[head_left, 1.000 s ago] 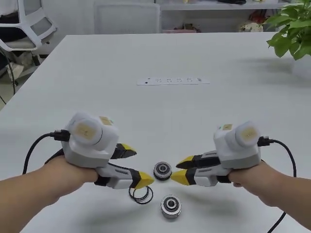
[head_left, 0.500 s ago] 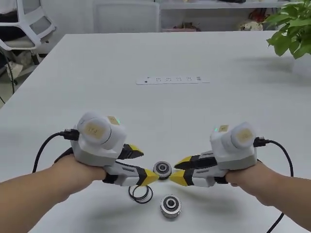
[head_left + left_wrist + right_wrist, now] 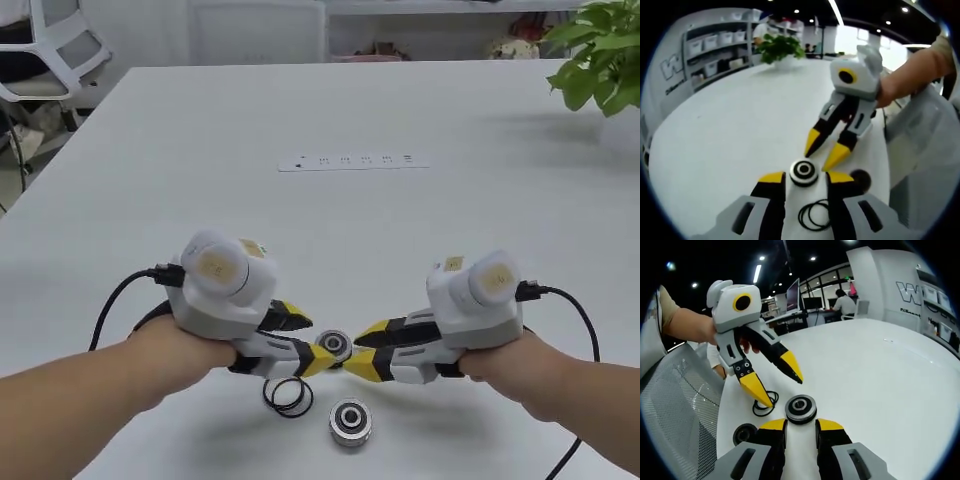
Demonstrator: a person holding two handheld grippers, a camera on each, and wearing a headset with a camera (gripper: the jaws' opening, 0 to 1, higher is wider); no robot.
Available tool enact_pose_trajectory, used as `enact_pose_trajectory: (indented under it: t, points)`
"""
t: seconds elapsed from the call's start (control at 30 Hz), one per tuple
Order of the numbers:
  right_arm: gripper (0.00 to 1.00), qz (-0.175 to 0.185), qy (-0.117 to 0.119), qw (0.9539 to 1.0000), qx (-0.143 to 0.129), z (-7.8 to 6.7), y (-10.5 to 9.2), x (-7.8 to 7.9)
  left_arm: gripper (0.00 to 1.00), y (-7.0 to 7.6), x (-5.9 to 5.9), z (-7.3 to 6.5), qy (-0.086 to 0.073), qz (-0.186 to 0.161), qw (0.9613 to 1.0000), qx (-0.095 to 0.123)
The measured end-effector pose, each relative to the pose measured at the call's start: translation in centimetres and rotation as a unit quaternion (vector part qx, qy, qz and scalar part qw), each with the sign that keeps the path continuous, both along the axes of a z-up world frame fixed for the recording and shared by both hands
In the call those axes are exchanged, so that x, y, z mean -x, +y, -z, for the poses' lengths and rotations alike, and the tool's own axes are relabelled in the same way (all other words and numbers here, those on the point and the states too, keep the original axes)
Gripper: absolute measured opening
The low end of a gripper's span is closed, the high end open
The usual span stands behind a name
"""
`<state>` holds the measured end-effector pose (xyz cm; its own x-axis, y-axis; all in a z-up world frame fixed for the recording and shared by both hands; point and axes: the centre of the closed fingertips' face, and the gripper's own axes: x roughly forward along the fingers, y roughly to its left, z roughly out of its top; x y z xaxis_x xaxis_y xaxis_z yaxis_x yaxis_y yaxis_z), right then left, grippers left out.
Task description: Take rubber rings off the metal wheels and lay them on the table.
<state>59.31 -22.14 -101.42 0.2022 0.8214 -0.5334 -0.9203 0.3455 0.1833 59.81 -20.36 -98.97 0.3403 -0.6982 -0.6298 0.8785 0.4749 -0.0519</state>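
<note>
Head view: loose rubber rings [image 3: 288, 395], at least 2 overlapping, lie flat on the white table [image 3: 330, 230] and serve as the marker. Just beyond them and slightly right sits a metal wheel [image 3: 333, 345]. It lies flat with its bore up, and the dark band about its rim is probably a ring not yet removed. A second wheel [image 3: 350, 421] rests just right of the rings, on the near side. The left gripper [image 3: 313, 342] meets the far wheel from the rings' side and the right gripper [image 3: 357, 348] from the opposite side. Both jaw pairs are spread apart and grip nothing. In the left gripper view the wheel sits between that claw's own yellow tips. In the right gripper view it lies just ahead of the tips. So the left claw looks nearer to a pinch across the rim, with the right placed to peel the band.
</note>
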Motion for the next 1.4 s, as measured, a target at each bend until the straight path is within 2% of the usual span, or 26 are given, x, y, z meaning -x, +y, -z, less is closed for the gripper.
enact_pose_trajectory:
  t: [0.6, 0.73, 1.0, 1.1, 1.17, 1.4]
  points:
    - [0.21, -0.003, 0.0, 1.0, -0.004, -0.1, 0.2, 0.3, 0.21, -1.2, -0.5, 1.0, -0.003, 0.018, 0.9996, -0.021]
    - [0.21, -0.002, 0.001, 1.0, -0.004, -0.1, 0.1, 0.3, 0.19, -1.2, -0.5, 1.4, -0.006, 0.022, 0.9992, -0.032]
    - [0.21, -0.001, 0.002, 1.0, -0.005, 0.0, 0.2, 0.2, 0.15, -1.2, -0.8, 1.4, -0.004, 0.012, 0.9996, -0.024]
    - [0.21, 0.0, 0.002, 1.0, -0.005, 0.0, 0.3, 0.2, 0.14, -1.2, -0.8, 1.4, -0.01, 0.014, 0.9996, -0.022]
    - [0.21, -0.001, 0.003, 1.0, -0.004, 0.1, 0.3, 0.3, 0.14, -1.3, -0.7, 1.4, -0.021, 0.02, 0.9992, -0.028]
    - [0.21, 0.005, -0.004, 1.0, -0.002, 0.0, 0.4, -0.1, 0.14, -1.2, -0.7, 1.3, -0.017, 0.006, 0.9995, -0.025]
